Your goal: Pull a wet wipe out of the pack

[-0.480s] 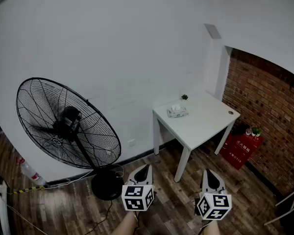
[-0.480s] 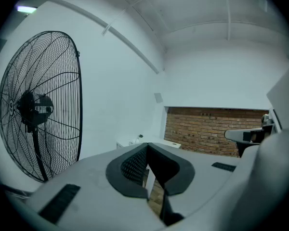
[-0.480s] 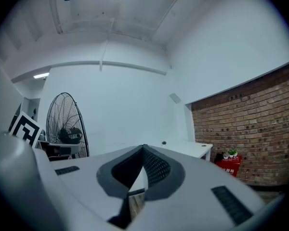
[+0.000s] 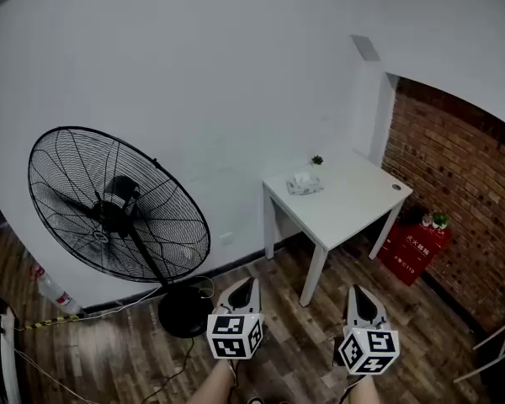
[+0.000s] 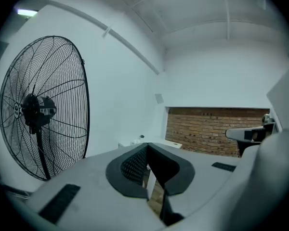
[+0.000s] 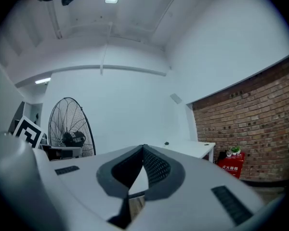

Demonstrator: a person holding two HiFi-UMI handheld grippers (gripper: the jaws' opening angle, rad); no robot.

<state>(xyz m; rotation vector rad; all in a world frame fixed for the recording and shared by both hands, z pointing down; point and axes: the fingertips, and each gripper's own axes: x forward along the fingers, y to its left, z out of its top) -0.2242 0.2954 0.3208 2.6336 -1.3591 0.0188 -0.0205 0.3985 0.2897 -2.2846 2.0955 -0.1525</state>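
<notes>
The wet wipe pack [image 4: 305,183] lies near the back left corner of a small white table [image 4: 353,204], far ahead of me, with a white wipe sticking up from its top. My left gripper [image 4: 243,291] and right gripper [image 4: 359,300] hang low at the bottom of the head view, well short of the table, over the wooden floor. Both are shut with nothing held: in the left gripper view the fingertips [image 5: 147,146] meet, and in the right gripper view the fingertips [image 6: 143,148] meet too. The pack is tiny in the left gripper view.
A large black standing fan [image 4: 118,217] stands left of the table by the white wall. A tiny green plant [image 4: 317,160] sits behind the pack. A red box [image 4: 412,251] with small plants rests on the floor by the brick wall [image 4: 454,192]. A bottle [image 4: 55,297] lies at the far left.
The view has shifted slightly; both grippers sit about where they were, still shut. The pack and table have not moved.
</notes>
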